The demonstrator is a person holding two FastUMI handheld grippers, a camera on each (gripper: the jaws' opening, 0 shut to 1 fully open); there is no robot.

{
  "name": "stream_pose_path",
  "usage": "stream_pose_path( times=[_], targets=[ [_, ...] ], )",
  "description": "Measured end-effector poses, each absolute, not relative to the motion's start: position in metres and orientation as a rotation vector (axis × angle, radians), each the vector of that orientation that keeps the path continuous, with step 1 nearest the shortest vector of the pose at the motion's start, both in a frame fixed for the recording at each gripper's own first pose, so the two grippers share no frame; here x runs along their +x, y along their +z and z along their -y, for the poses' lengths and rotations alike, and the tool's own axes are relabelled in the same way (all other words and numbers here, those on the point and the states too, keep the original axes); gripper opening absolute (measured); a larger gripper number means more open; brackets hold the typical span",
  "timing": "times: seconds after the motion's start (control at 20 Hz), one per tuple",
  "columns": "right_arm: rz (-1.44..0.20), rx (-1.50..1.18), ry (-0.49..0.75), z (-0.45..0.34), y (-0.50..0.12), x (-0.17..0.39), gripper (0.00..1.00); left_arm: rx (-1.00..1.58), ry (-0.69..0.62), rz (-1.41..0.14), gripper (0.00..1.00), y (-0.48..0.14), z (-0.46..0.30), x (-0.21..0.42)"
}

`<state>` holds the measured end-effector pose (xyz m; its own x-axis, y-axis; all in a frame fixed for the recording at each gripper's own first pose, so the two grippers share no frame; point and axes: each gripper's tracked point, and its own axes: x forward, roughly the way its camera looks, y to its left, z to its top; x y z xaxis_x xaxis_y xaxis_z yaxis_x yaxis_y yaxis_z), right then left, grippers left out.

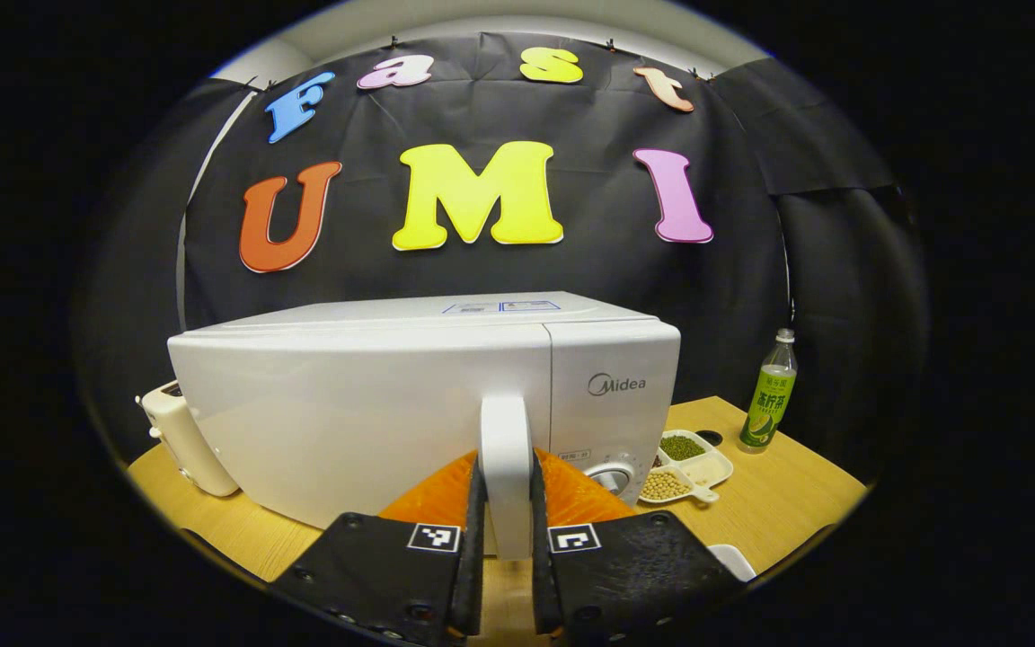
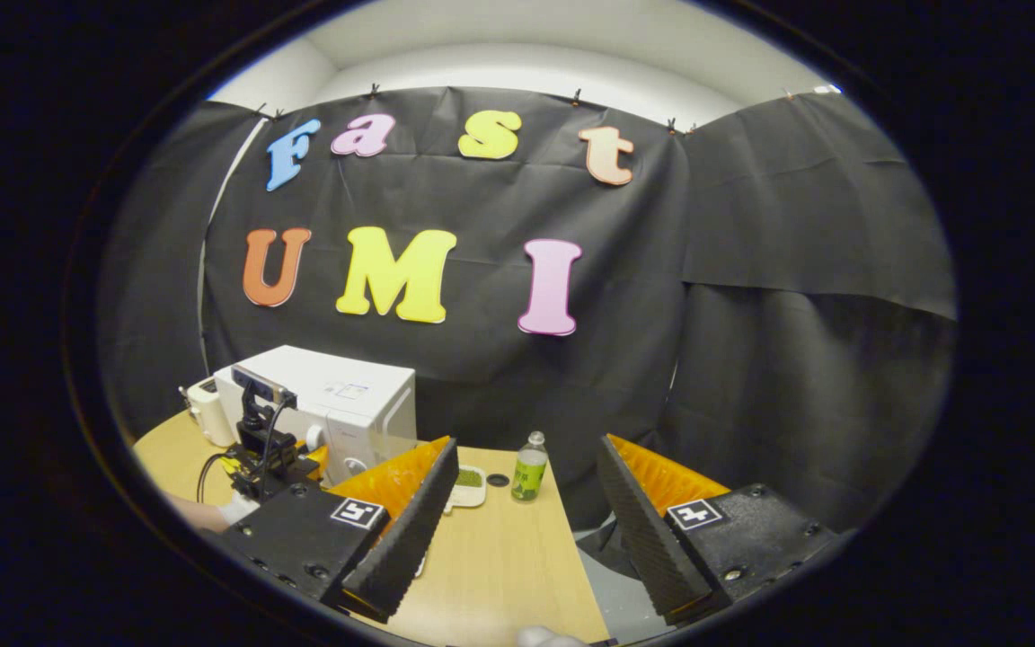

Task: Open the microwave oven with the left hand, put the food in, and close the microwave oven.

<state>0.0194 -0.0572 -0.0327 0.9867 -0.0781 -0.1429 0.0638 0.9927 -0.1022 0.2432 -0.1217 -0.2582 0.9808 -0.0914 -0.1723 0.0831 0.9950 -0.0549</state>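
Note:
The white microwave [image 1: 374,404] stands on the wooden table [image 1: 787,503], its door flush with the control panel. My left gripper [image 1: 507,550] is shut on the upright white door handle [image 1: 506,431], one finger on each side. In the right gripper view the microwave [image 2: 347,404] is far left, with the left gripper [image 2: 261,449] in front of it. A white divided dish of beans and grains [image 1: 690,467] lies right of the microwave, also seen as a dish [image 2: 466,481]. My right gripper [image 2: 526,530] hangs open above the table [image 2: 499,557], holding nothing.
A green-labelled bottle [image 1: 770,395] stands at the table's back right, also visible as the bottle [image 2: 529,467]. A cream appliance [image 1: 183,440] sits left of the microwave. A white rim [image 1: 735,562] shows near the table's front edge. Beyond the table's right edge is floor [image 2: 607,584].

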Motion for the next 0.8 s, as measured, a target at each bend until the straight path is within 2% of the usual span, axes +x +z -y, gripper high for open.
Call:
stream_pose_path(
  times=[0.05,0.1,0.2,0.25,0.45,0.8],
  targets=[
    [-0.151,-0.098,-0.070,0.056,-0.033,0.019,0.99,-0.044,-0.083,-0.174,0.05,-0.258,0.121,0.242],
    [-0.150,-0.098,-0.069,0.056,-0.032,0.018,0.99,-0.039,-0.082,-0.174,0.12,-0.258,0.122,0.242],
    [-0.144,-0.101,-0.067,0.054,-0.030,0.016,0.99,-0.054,-0.081,-0.174,0.12,-0.257,0.122,0.241],
    [-0.145,-0.102,-0.066,0.054,-0.029,0.016,0.99,-0.051,-0.082,-0.176,0.07,-0.258,0.122,0.242],
    [-0.139,-0.104,-0.067,0.053,-0.027,0.014,0.99,-0.058,-0.105,-0.187,0.07,-0.260,0.122,0.238],
    [-0.130,-0.131,-0.023,0.029,-0.033,0.013,0.99,-0.055,-0.152,-0.191,0.07,-0.261,0.101,0.163]
  ],
)
